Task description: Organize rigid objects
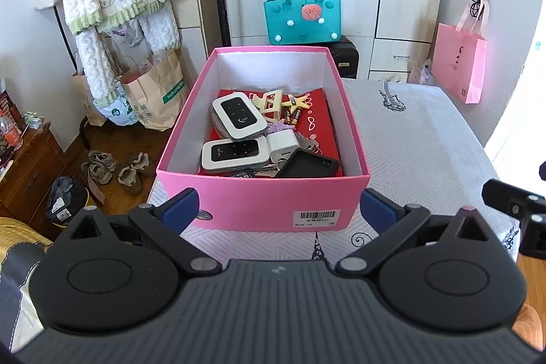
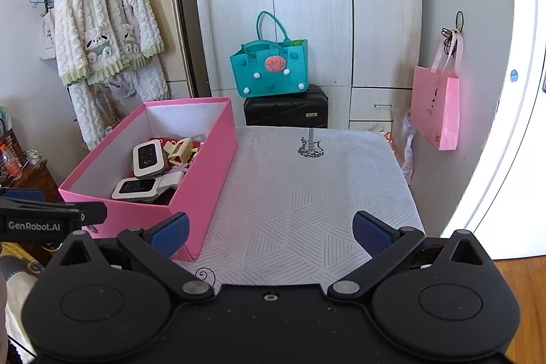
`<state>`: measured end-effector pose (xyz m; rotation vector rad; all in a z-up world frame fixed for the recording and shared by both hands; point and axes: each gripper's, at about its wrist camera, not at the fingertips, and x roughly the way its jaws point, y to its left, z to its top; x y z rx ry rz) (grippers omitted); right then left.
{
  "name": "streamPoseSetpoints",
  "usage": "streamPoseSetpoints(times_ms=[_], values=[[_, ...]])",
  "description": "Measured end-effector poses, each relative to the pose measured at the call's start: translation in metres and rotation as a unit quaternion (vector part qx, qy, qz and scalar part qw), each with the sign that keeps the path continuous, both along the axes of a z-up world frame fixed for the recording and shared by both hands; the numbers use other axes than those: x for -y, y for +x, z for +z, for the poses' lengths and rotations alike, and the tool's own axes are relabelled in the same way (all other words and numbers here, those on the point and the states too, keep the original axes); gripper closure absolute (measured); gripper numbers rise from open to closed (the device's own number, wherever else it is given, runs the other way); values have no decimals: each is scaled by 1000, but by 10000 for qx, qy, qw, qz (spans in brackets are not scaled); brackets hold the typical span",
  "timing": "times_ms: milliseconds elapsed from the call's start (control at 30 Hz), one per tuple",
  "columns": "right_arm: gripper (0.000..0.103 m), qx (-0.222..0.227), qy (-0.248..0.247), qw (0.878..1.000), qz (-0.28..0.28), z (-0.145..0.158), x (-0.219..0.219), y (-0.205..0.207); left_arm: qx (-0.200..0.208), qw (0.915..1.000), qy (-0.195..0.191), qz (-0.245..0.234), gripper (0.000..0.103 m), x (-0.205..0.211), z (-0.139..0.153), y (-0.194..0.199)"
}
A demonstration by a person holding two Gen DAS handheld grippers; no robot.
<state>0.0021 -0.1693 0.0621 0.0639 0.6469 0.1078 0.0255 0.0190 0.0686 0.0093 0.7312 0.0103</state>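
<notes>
Two wide-open tools (image 1: 278,205) (image 2: 271,234), rect. pink cardboard box (image 1: 262,200).

The desk (image 2: 317,193) is covered by a pale cloth (image 2: 341,173) printed with fine grey line triangles, a dark guitar motif (image 2: 310,147) near the far edge and a small black curl (image 2: 204,273) near the near edge. Directly on it stands one thing only: an open pink box (image 1: 262,200), set along the left edge, its long sides running from the near edge toward the far edge. A white barcode label (image 1: 317,215) sits on the box's near end wall. The cloth to the right of the box lies bare up to the right edge.
</notes>
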Motion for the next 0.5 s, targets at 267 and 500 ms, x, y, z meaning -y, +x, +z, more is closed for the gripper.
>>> streamPoseSetpoints(times_ms=[267,500], values=[[0,0,34,10000,12,-1,1,-1,81,10000,-4,25,0,3,-1,-4],[0,142,51,9999,2,0,2,-8,279,9996,83,5,0,9,-2,-12]])
